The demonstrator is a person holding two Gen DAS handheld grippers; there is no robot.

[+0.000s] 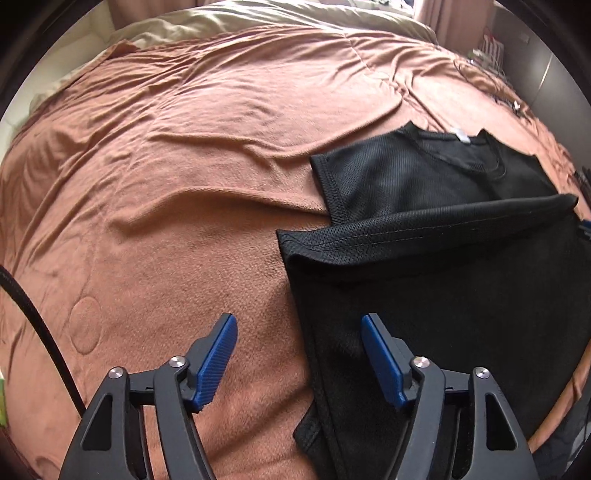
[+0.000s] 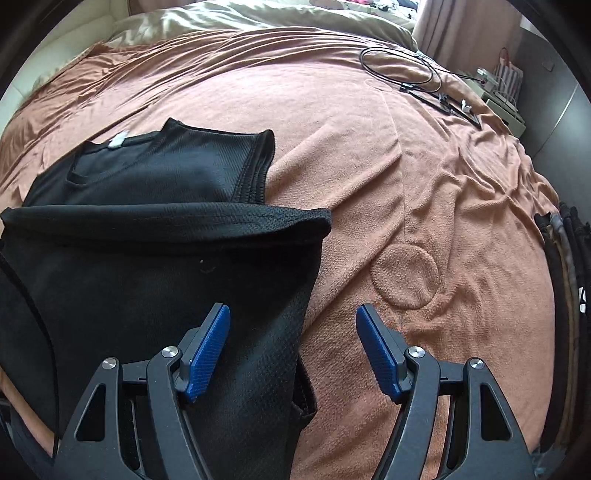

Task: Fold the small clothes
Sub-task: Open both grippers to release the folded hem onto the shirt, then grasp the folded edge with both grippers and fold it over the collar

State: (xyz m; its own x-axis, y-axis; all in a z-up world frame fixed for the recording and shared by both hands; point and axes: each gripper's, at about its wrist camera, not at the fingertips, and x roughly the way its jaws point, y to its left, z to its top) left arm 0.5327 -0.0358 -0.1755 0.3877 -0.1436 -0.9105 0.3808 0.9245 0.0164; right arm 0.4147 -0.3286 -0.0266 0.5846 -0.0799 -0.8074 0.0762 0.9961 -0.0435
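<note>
On the bed [image 1: 166, 184], spread over a rust-brown blanket [image 2: 424, 206]: one black mesh garment [image 1: 443, 266], sleeveless, lower part folded up across the chest so that the hem [image 2: 166, 218] runs as a band below the neckline. One small white label [image 1: 461, 135] inside the collar (writing too small to read). Far off toward the blanket's edge, one loop of black cable [image 2: 402, 68] with a few small connectors beside it; beyond, beige bedding [image 1: 258, 14].

Left gripper [image 1: 299, 325]: fingers [image 1: 218, 362] spread wide, holding nothing, one blue pad over bare blanket, the other over the garment's left edge. Right gripper [image 2: 293, 315]: fingers [image 2: 208, 354] likewise wide and empty, one pad above the black mesh, the other above blanket (contact with the cloth cannot be told).
</note>
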